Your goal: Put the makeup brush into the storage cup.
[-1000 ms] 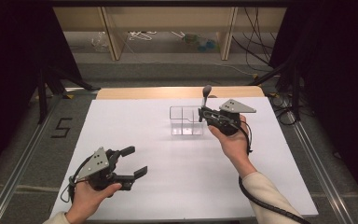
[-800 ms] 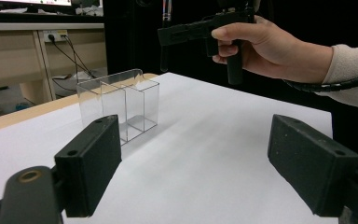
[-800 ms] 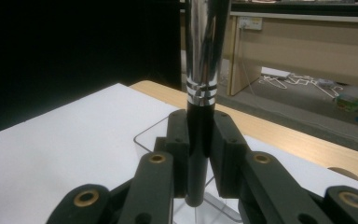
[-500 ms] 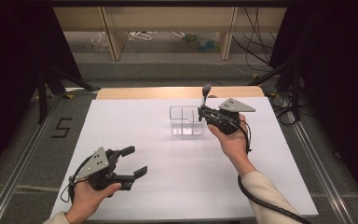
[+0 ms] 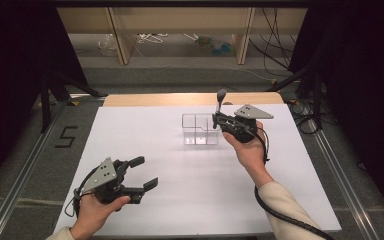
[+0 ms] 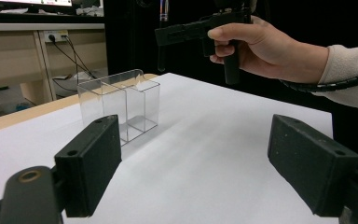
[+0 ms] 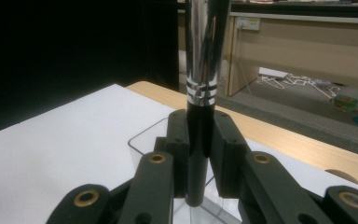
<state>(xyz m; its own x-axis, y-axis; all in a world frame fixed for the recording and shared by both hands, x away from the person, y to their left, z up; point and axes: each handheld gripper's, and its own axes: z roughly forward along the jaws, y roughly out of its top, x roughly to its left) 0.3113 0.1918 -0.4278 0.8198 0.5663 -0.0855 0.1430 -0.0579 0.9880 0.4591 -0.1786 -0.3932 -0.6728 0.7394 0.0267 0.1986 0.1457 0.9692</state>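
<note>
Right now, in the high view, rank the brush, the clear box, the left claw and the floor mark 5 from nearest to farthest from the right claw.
1. brush: clamped upright in the right claw itself.
2. clear box: just to its left.
3. left claw: front left, open.
4. floor mark 5: far left, on the floor.

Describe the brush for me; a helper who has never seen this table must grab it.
On the white table, find the clear box near the far edge. Just to its right, the right claw is shut on the brush and holds it upright above the box. It is the one slim stick here: black handle, shiny silver collar, grey tip on top.
</note>
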